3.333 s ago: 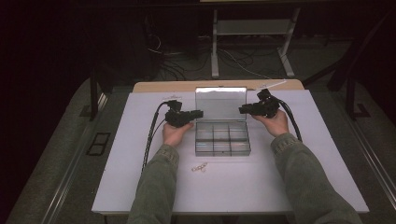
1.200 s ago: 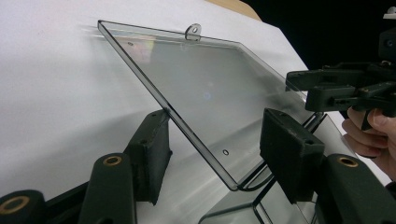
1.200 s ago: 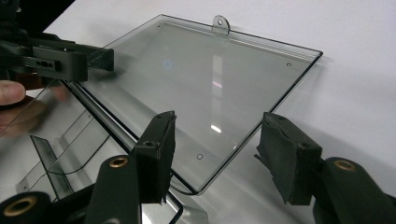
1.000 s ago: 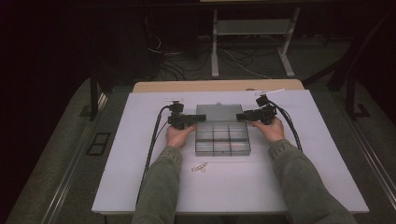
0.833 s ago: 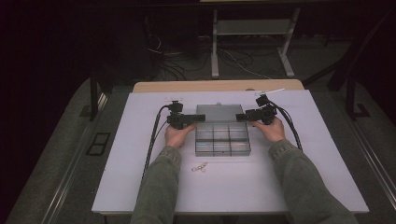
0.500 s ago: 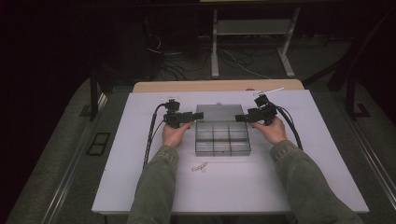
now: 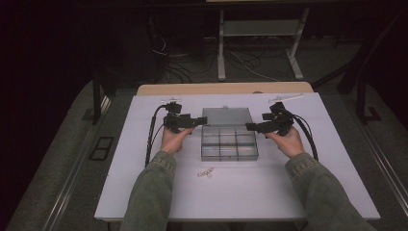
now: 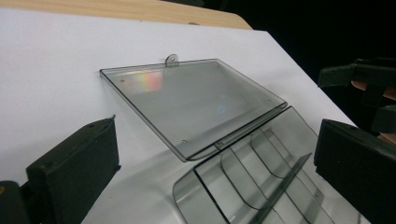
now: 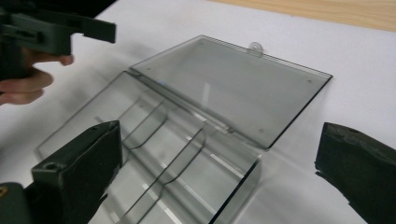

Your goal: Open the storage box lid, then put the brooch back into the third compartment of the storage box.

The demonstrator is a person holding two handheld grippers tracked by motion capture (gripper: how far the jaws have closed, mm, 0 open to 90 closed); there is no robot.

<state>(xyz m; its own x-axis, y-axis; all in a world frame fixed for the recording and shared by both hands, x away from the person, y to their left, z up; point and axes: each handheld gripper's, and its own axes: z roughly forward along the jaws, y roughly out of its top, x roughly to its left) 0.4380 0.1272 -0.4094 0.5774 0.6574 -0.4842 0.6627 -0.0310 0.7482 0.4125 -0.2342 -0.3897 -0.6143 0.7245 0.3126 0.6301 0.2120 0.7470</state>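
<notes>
With lid laid flat behind box, we hold left gripper, right gripper wide, jaws just opened, empty; small bits in front of box unsorted.

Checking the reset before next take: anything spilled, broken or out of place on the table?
One thing: a few small pale parts lie loose on the white table, in front of the clear compartment box rather than in it. The lid lies flat open behind it, with no visible damage.
</notes>
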